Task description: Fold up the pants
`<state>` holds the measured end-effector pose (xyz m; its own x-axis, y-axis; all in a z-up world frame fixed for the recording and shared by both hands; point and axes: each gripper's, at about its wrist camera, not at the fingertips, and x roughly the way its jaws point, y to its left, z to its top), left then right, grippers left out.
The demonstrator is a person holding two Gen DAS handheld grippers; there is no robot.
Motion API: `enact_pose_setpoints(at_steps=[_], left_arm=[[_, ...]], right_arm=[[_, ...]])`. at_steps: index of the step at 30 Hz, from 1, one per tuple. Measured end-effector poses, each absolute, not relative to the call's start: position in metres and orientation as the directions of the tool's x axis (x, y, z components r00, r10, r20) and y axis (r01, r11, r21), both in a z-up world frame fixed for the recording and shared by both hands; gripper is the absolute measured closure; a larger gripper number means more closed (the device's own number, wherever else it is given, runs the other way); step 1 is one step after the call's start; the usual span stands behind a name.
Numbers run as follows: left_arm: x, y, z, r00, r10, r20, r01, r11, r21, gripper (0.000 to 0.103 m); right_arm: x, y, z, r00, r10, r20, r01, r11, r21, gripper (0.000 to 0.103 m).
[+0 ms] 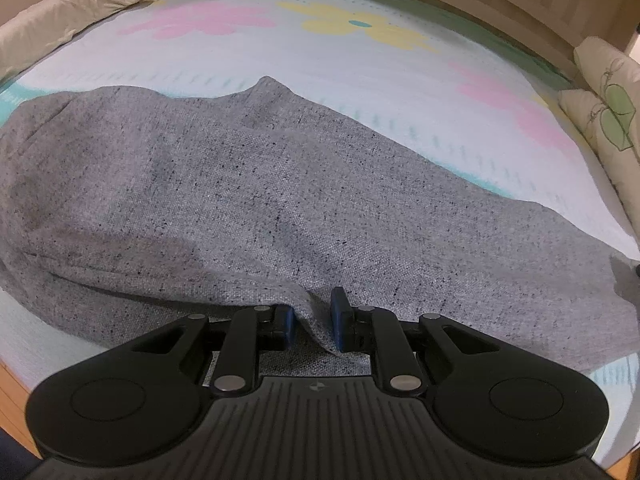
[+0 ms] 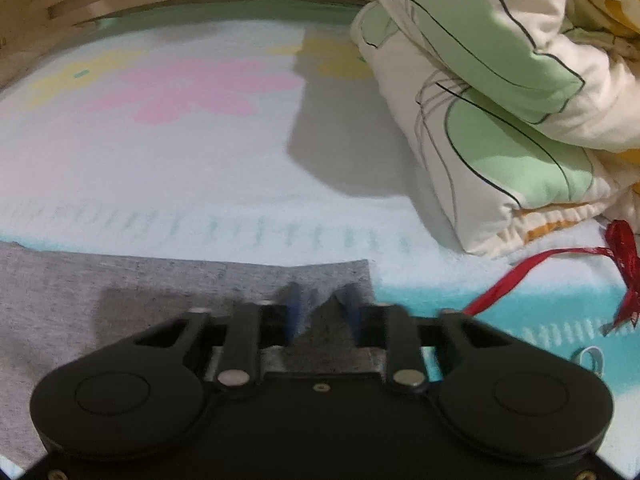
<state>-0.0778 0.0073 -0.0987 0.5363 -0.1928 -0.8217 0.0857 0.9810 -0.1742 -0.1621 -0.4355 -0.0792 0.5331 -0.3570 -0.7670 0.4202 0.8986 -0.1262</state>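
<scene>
- Pinching a raised ridge of speckled grey knit, the left gripper (image 1: 311, 320) has its blue pads nearly together on the pants (image 1: 280, 184).
- The right gripper (image 2: 322, 312), blurred, is clamped on a peaked fold by the pants' straight hem.
- The pants lie rumpled across the bed (image 1: 360, 68), on its flowered woven sheet.
- Beyond: a puffy quilt (image 2: 500, 92) and a glossy red ribbon (image 2: 520, 268).

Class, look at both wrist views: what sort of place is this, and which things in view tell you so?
Most likely a bedroom, with the work done on a bed: a flower-patterned bed sheet, a folded quilt at one side, and a wooden bed frame around the edge. The grey pants lie spread on it.
</scene>
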Motion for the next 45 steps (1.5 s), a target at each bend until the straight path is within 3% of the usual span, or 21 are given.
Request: enact_pose_setpoints(at_steps=[7, 12, 13, 14, 15, 19, 25, 31, 38, 45], left_arm=[[-0.082, 0.010, -0.092, 0.563, -0.212, -0.799, 0.092, 0.977, -0.194, 0.086], [-0.082, 0.009, -0.096, 0.537, -0.200, -0.820, 0.105, 0.980, -0.170, 0.085], [-0.083, 0.010, -0.095, 0.529, -0.204, -0.824, 0.107, 0.979, -0.174, 0.083], [-0.083, 0.011, -0.094, 0.519, -0.211, -0.828, 0.109, 0.978, -0.180, 0.082], [-0.084, 0.013, -0.094, 0.505, -0.216, -0.836, 0.113, 0.976, -0.185, 0.081], [-0.090, 0.018, -0.089, 0.460, -0.236, -0.856, 0.146, 0.971, -0.189, 0.080], [-0.100, 0.041, -0.062, 0.445, -0.269, -0.854, 0.169, 0.962, -0.215, 0.080], [-0.095, 0.082, -0.033, 0.490, -0.170, -0.855, 0.130, 0.984, -0.121, 0.080], [-0.037, 0.142, -0.009, 0.538, -0.003, -0.843, 0.054, 0.998, 0.031, 0.076], [0.008, 0.192, -0.029, 0.468, 0.041, -0.883, -0.039, 0.999, 0.026, 0.075]], right_arm=[[-0.158, -0.424, -0.058, 0.574, -0.516, -0.636, 0.492, 0.838, -0.236, 0.095], [-0.137, -0.425, -0.093, 0.423, -0.524, -0.739, 0.454, 0.829, -0.328, 0.093], [-0.138, -0.420, -0.094, 0.426, -0.560, -0.711, 0.458, 0.811, -0.364, 0.089], [-0.135, -0.419, -0.091, 0.406, -0.588, -0.700, 0.474, 0.790, -0.389, 0.073], [-0.133, -0.418, -0.087, 0.394, -0.607, -0.690, 0.491, 0.773, -0.400, 0.067], [-0.131, -0.406, -0.052, 0.459, -0.618, -0.638, 0.536, 0.765, -0.356, 0.065], [-0.105, -0.349, -0.003, 0.658, -0.451, -0.603, 0.417, 0.885, -0.206, 0.063], [-0.067, -0.243, 0.005, 0.788, -0.148, -0.598, 0.092, 0.988, -0.123, 0.063], [-0.058, -0.107, -0.019, 0.751, 0.199, -0.630, -0.322, 0.943, -0.087, 0.063], [-0.081, -0.005, -0.049, 0.685, 0.358, -0.634, -0.579, 0.795, -0.178, 0.064]])
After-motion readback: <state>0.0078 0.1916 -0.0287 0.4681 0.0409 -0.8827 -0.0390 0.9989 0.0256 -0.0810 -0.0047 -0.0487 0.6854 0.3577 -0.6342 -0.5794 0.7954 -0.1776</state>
